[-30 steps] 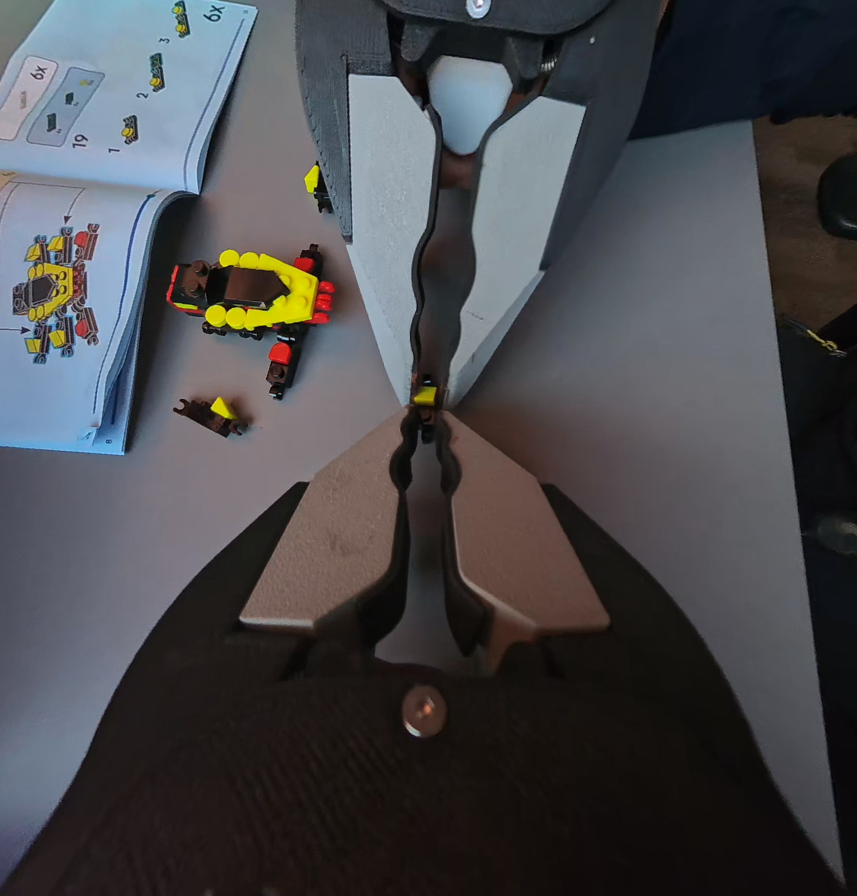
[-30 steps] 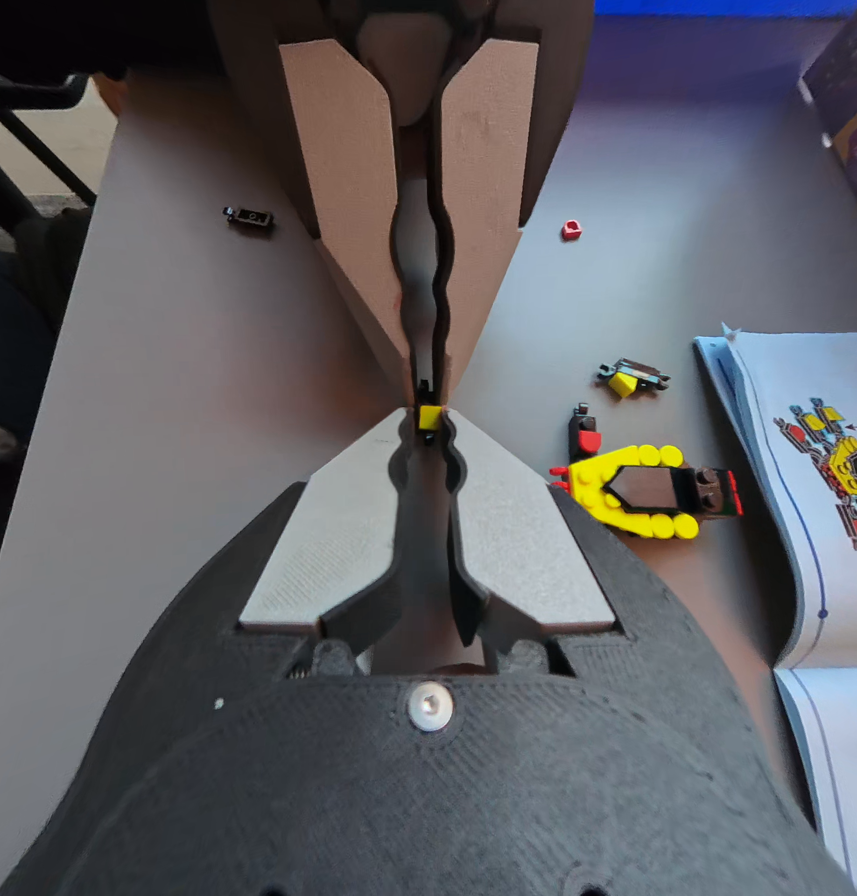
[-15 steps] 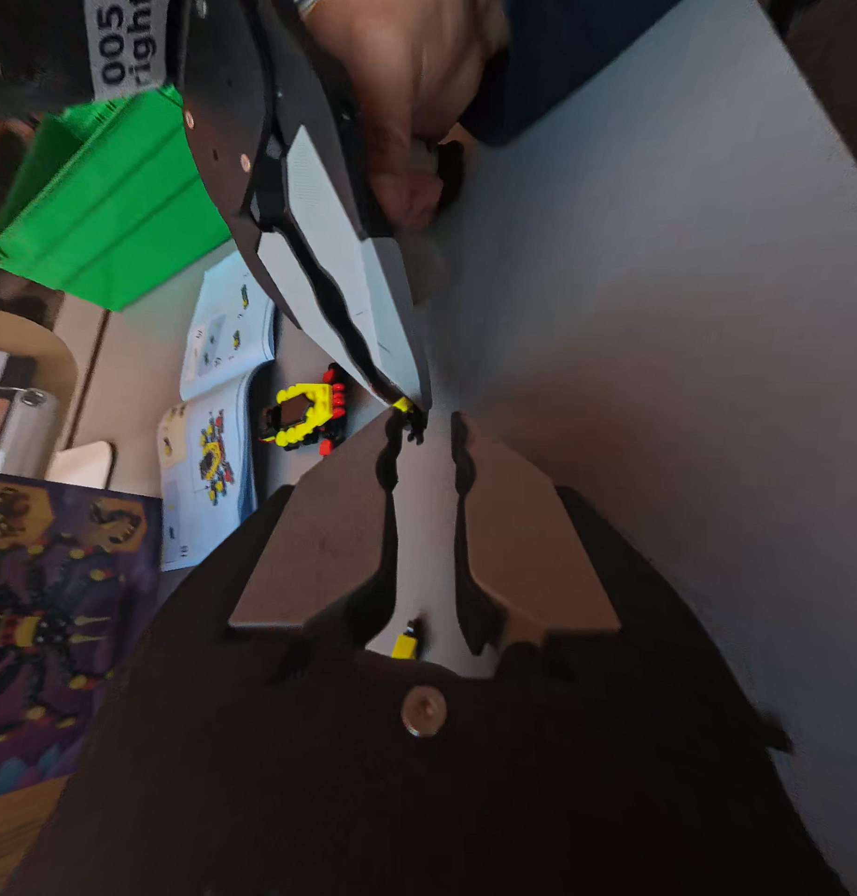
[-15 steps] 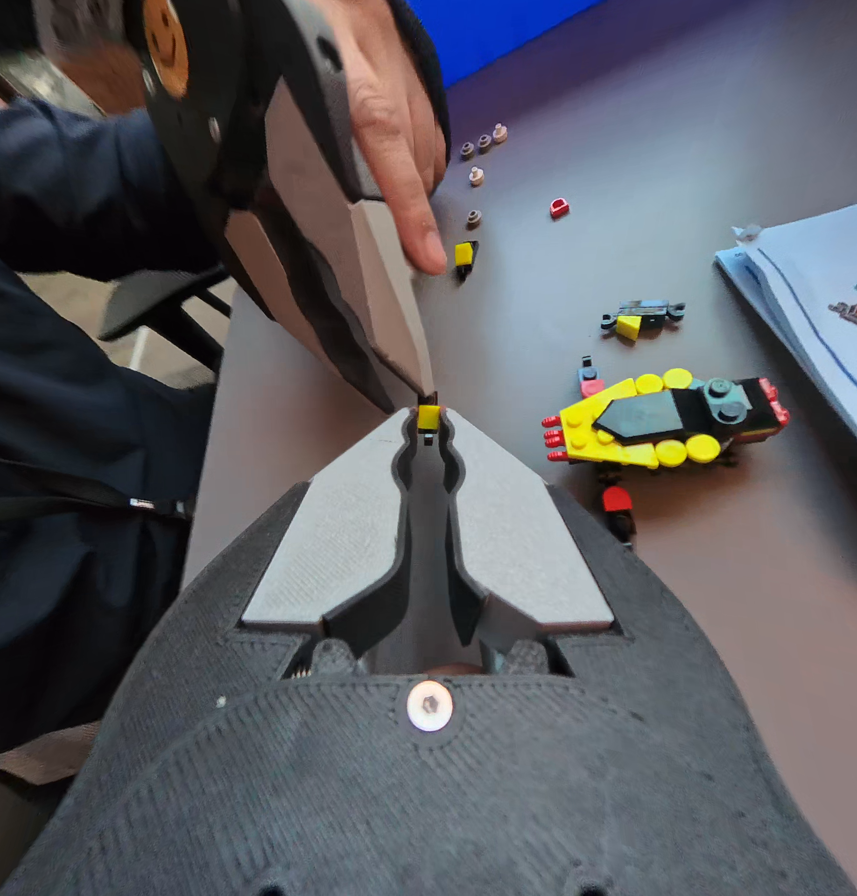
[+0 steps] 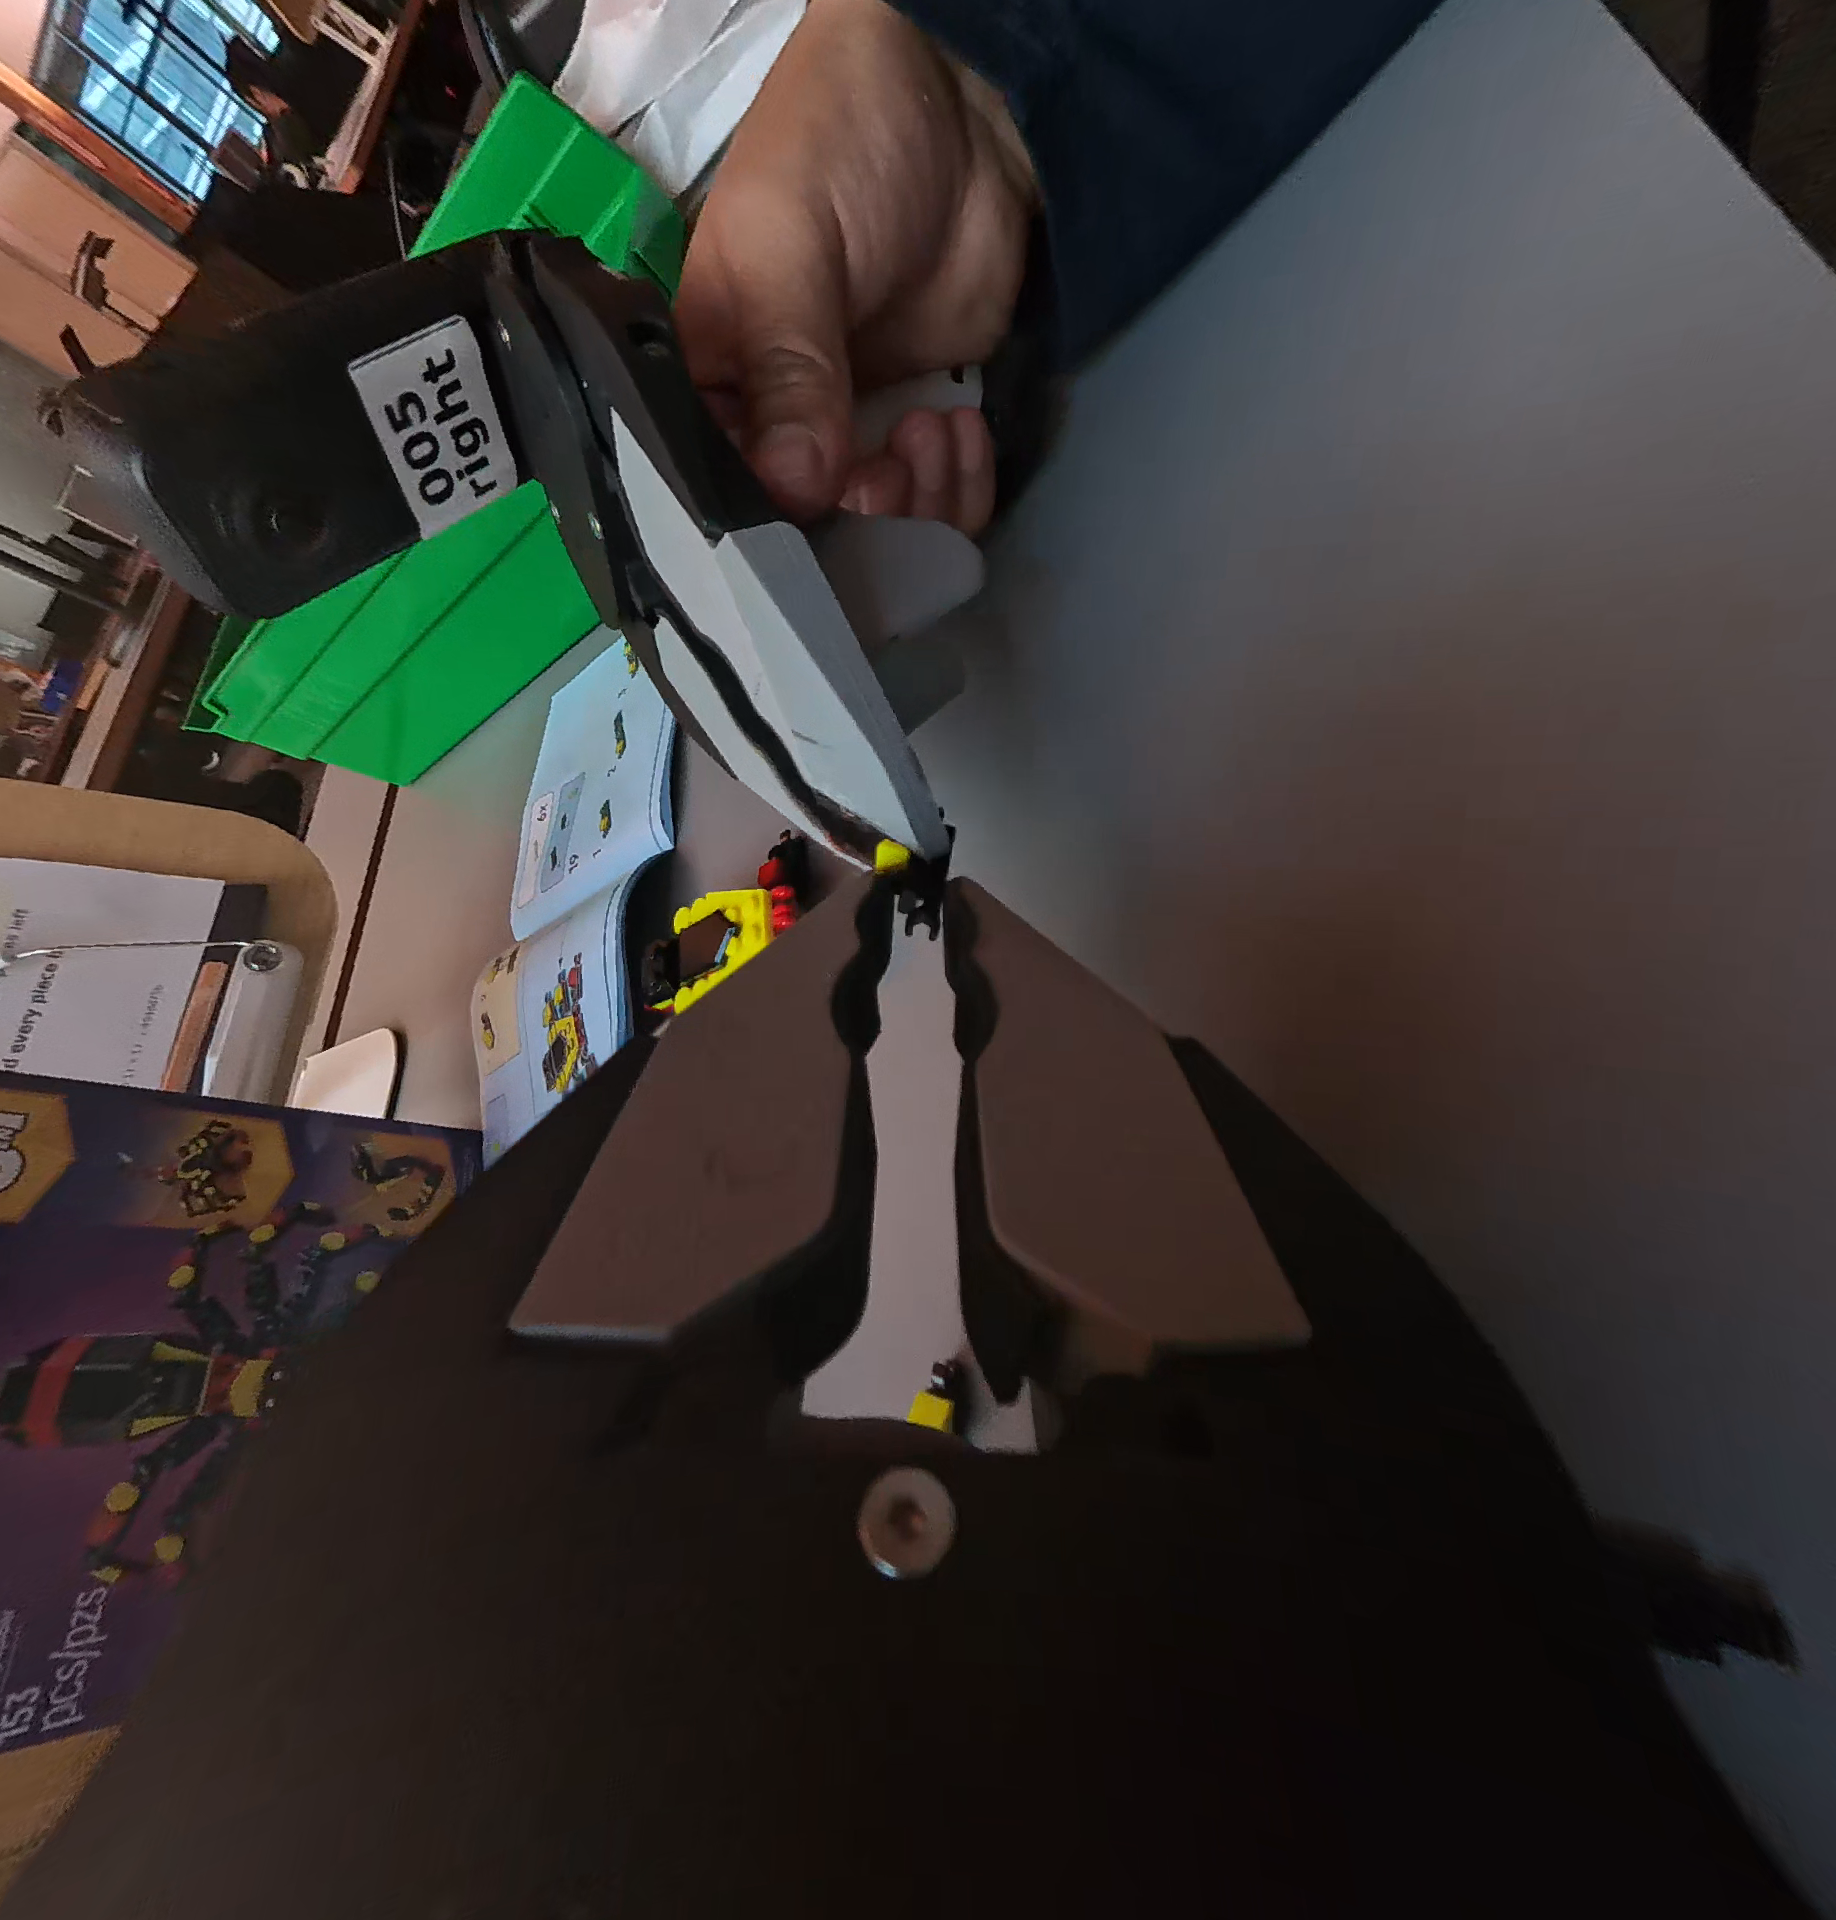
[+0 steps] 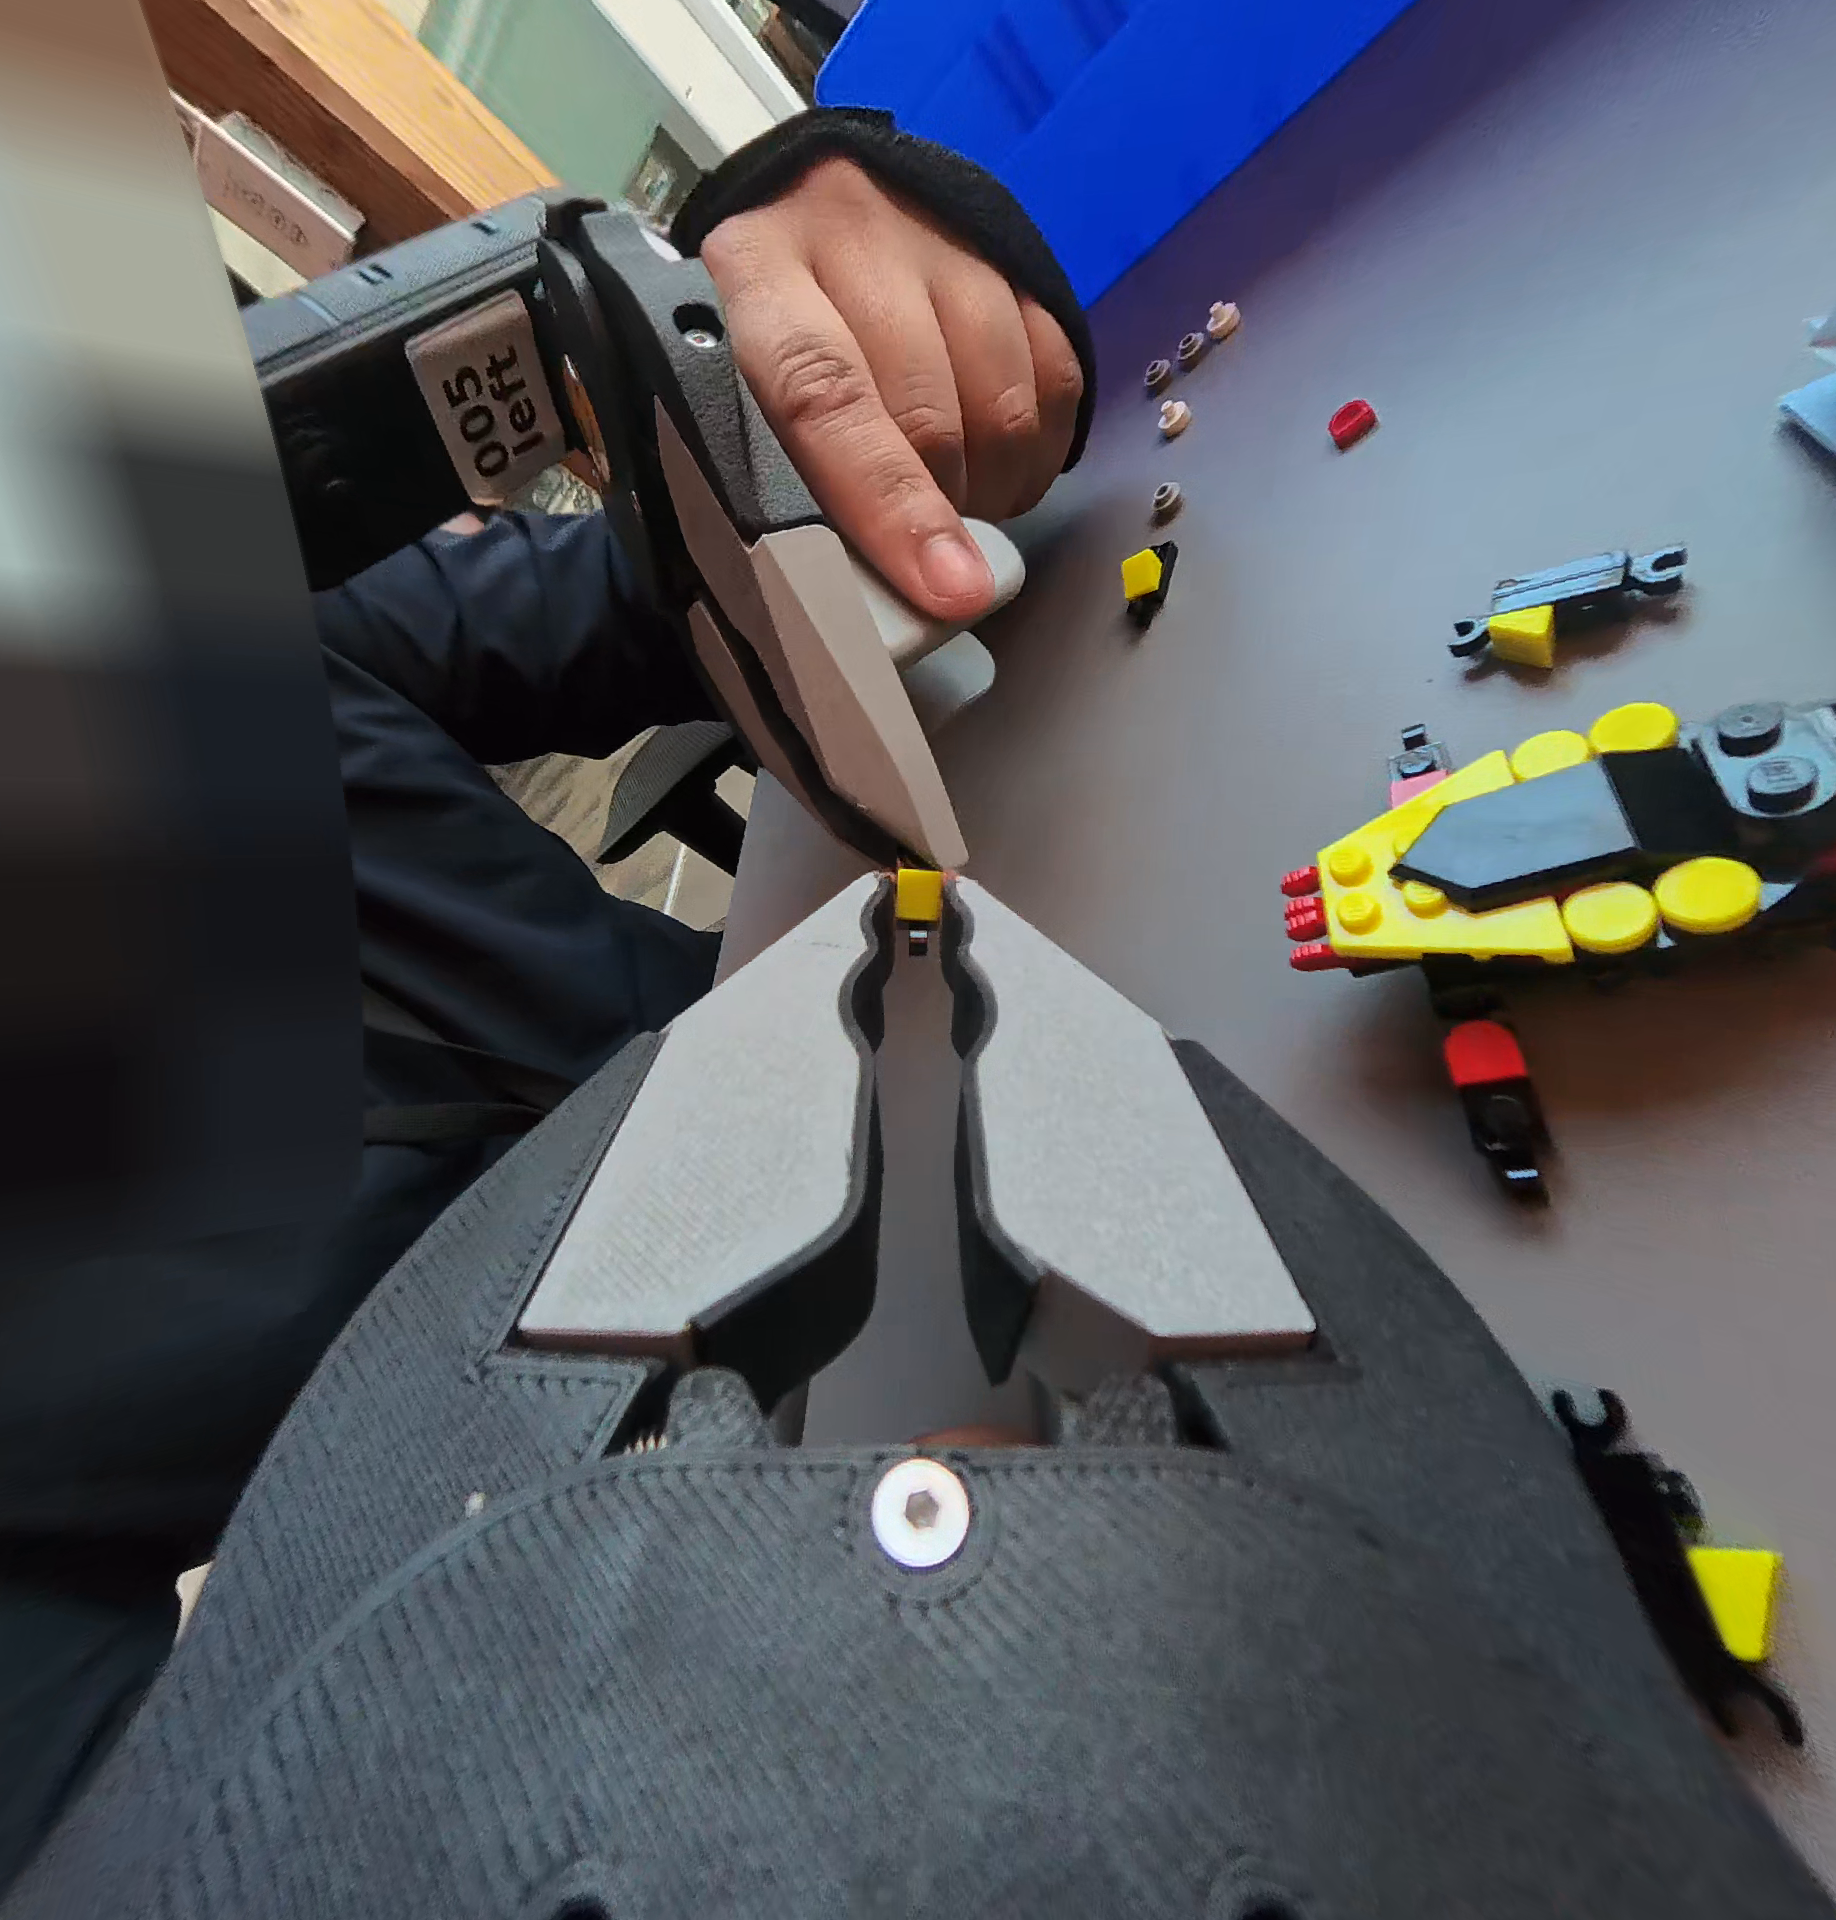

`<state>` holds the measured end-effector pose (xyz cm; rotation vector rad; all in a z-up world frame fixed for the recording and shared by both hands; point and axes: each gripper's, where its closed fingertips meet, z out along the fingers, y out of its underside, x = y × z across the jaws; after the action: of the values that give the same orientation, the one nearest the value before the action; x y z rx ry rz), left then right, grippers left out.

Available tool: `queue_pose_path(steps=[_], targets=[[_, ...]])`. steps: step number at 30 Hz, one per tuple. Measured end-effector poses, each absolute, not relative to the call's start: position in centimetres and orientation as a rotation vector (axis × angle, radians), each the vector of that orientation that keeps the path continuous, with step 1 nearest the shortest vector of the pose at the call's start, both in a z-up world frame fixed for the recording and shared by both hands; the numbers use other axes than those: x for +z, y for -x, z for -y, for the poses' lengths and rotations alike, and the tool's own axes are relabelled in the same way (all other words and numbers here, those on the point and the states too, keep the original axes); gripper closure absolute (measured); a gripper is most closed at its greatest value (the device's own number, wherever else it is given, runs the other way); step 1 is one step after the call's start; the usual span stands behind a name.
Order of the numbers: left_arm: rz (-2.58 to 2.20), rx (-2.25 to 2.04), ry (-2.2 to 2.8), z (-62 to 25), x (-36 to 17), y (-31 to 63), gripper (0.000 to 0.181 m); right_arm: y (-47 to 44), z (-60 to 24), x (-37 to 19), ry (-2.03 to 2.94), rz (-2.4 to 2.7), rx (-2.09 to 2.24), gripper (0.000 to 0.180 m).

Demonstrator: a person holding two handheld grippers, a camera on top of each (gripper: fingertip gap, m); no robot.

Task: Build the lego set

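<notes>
While both tools meet tip to tip above the grey table (image 6: 1516,260), the right gripper (image 6: 919,899) is clamped on a small yellow-and-black lego piece (image 6: 918,896), and the left gripper (image 5: 919,909) stands slightly parted around that piece's black end without clearly pinching it. From the right wrist camera, the yellow-and-black lego model (image 6: 1558,852) lies on the table at 3 o'clock of the held piece. From the left wrist camera, the open instruction booklet (image 5: 581,883) lies at 9 o'clock.
</notes>
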<state>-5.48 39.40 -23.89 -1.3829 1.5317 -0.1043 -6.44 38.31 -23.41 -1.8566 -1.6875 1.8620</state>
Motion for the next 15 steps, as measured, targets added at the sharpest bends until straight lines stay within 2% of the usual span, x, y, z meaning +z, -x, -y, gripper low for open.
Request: queue_pose_path(steps=[1, 4, 7, 9, 12, 15], targets=[[-1.523, -0.107, 1.39, -39.5, -23.8, 5.6, 0.173, 6.5, -38.4, -23.3, 1.846, 1.684, 1.851, 0.174], [-1.485, -0.15, 1.434, -39.6, -23.6, 5.7, 0.174, 6.7, -38.5, -23.1, 1.776, 1.721, 1.761, 0.173], [-1.454, -0.168, 1.48, -40.0, -23.7, 6.2, 0.175, 6.7, -38.3, -23.4, 1.63, 1.841, 1.501, 0.154], [-1.432, -0.186, 1.505, -40.2, -23.7, 6.3, 0.175, 6.8, -38.9, -23.7, 1.516, 1.902, 1.239, 0.15], [-1.392, -0.253, 1.524, -40.1, -23.2, 6.0, 0.175, 7.1, -40.0, -23.9, 1.331, 1.921, 0.863, 0.158], [-1.377, -0.274, 1.553, -40.2, -23.3, 6.1, 0.174, 7.2, -40.2, -23.9, 1.209, 1.933, 0.672, 0.168]])
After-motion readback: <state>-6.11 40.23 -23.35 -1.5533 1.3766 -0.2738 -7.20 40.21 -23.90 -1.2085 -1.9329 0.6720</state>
